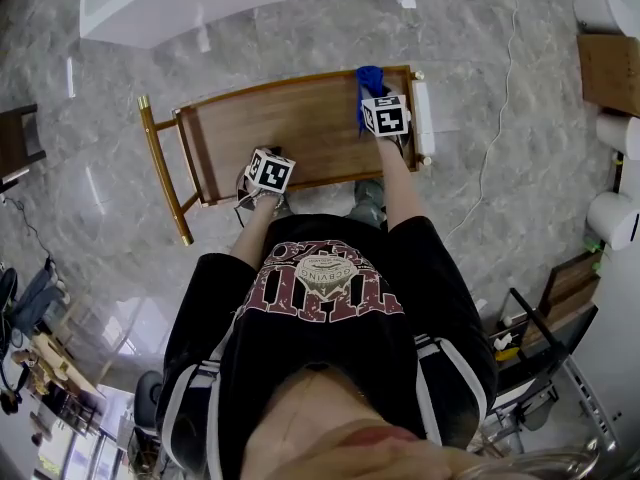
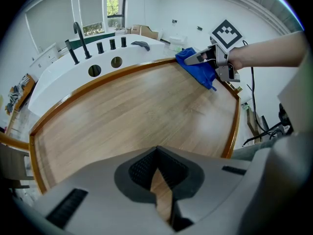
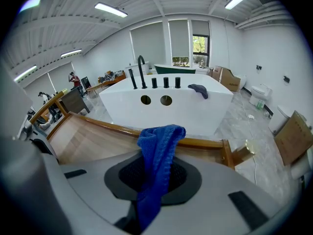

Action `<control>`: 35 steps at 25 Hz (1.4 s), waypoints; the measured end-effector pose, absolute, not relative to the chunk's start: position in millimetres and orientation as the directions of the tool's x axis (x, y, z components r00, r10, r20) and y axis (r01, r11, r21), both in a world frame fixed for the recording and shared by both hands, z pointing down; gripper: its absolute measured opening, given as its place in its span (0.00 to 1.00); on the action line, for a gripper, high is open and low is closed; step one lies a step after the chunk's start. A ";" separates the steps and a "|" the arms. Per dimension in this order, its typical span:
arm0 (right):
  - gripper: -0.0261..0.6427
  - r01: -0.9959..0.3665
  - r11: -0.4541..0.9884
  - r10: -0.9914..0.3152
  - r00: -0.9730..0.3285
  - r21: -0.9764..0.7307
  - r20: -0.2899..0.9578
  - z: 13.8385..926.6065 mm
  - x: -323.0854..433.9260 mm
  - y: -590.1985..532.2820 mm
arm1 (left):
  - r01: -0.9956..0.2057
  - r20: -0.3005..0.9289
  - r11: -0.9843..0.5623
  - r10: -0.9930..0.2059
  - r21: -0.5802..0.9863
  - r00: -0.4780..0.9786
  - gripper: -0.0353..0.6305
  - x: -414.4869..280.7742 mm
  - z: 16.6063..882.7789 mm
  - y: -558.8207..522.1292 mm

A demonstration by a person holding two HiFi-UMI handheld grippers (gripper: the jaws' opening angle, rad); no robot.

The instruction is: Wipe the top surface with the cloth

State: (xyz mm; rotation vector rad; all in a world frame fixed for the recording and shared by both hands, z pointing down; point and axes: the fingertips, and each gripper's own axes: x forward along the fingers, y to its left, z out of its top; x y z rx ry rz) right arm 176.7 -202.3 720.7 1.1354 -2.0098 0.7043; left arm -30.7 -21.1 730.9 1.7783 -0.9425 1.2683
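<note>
The top surface is a wooden tabletop [image 1: 290,128] with a raised brown rim and a gold frame, also seen in the left gripper view [image 2: 137,111]. My right gripper [image 1: 372,96] is at its far right corner, shut on a blue cloth [image 1: 369,80]. The cloth [image 3: 156,155] hangs up out of the closed jaws of this gripper [image 3: 154,180] above the rim. The left gripper view shows the cloth [image 2: 198,67] low over the wood at that corner. My left gripper [image 1: 270,158] hovers over the near edge of the top, its jaws [image 2: 157,175] shut with nothing in them.
A white bathtub [image 3: 166,102] with a black faucet [image 3: 142,70] stands just beyond the table. A gold leg [image 1: 160,163] sticks out at the left. A cable [image 1: 500,118] runs over the marble floor; a cardboard box [image 1: 610,68] and white fixtures stand at the right.
</note>
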 end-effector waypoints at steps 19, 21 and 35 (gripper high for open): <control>0.13 -0.917 0.397 -0.519 -0.261 -0.040 0.814 719.0 244.9 -214.4 | -0.878 0.963 -0.449 -0.121 0.165 0.242 0.12 -29.6 729.9 -21.8; 0.13 -0.920 0.389 -0.517 -0.256 -0.042 0.817 719.1 249.1 -214.4 | -0.880 0.963 -0.447 -0.124 0.162 0.240 0.12 -29.7 730.7 -21.2; 0.13 -0.909 0.409 -0.464 -0.278 -0.075 0.841 704.4 272.3 -160.2 | -0.877 0.963 -0.451 -0.116 0.168 0.244 0.12 -30.7 731.7 -22.0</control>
